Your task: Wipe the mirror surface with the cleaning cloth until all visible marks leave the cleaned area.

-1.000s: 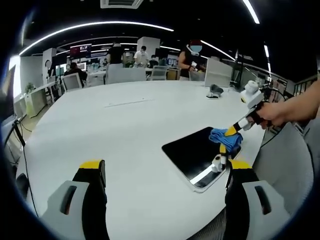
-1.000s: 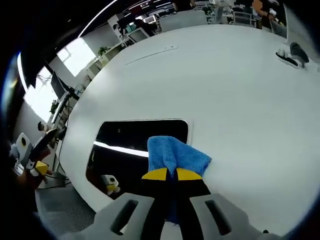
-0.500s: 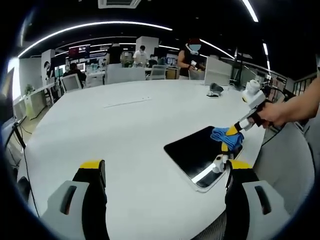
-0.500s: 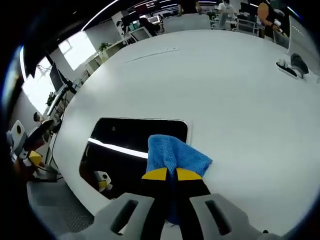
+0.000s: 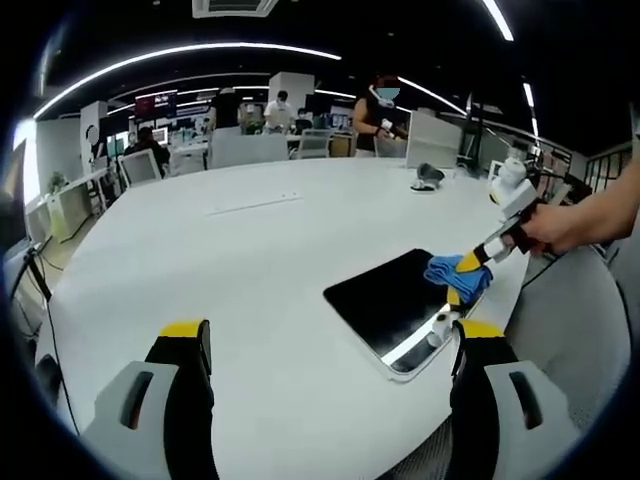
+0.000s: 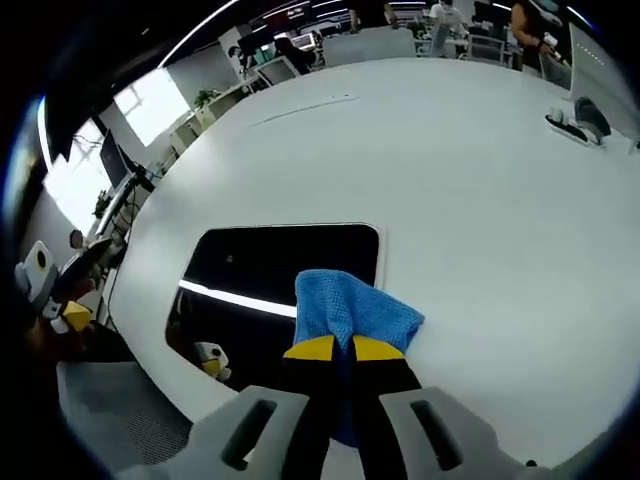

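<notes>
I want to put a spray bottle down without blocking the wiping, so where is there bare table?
The white table is bare between the mirror and the far edge with its small dark item. It is crowded at the mirror's near corner, where the right gripper holds the blue cloth.

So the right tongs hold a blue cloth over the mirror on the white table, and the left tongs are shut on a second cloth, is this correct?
Not quite. The left tongs are open and hold nothing, as the left gripper view shows. The rest stands: the right tongs hold the blue cloth over the mirror on the white table.
</notes>
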Motion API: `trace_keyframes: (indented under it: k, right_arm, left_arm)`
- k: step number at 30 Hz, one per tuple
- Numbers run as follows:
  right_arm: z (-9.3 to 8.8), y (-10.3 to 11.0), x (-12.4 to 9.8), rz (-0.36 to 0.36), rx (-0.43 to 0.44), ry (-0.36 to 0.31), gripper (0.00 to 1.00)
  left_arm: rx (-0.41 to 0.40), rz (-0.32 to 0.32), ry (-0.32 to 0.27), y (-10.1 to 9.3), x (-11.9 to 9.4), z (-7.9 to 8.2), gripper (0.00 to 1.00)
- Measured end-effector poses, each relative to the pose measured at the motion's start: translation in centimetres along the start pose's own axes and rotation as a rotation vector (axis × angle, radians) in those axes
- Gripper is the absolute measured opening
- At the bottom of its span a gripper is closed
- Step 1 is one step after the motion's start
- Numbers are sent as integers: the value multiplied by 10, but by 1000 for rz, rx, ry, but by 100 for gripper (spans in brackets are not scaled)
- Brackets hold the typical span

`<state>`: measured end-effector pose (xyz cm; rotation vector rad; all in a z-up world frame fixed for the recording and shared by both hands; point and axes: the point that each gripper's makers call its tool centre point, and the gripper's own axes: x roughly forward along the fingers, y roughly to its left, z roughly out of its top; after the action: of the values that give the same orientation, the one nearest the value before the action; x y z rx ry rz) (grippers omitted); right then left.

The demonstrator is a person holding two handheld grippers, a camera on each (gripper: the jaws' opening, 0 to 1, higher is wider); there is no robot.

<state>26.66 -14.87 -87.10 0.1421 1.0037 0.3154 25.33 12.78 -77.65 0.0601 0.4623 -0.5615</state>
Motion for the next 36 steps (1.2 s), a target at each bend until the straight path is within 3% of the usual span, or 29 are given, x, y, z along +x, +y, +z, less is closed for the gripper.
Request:
trace_keyframes:
  k: [20, 26, 29, 35, 36]
  right_arm:
    - [-20, 10, -11, 2, 71, -7, 0]
    - [-20, 11, -12, -3, 51, -22, 0]
    - [-20, 10, -11, -9, -10, -27, 0]
    - [-18, 9, -11, -17, -9, -17, 0]
    - [-18, 9, -11, -22, 27, -14, 0]
  left_arm:
    - [-46, 4, -19, 2, 3, -4, 99]
    - [-52, 6, -15, 1, 4, -4, 99]
    - [-52, 7, -17, 1, 5, -4, 99]
    - [-52, 8, -16, 0, 7, -3, 99]
    - [-52, 8, -16, 0, 7, -3, 99]
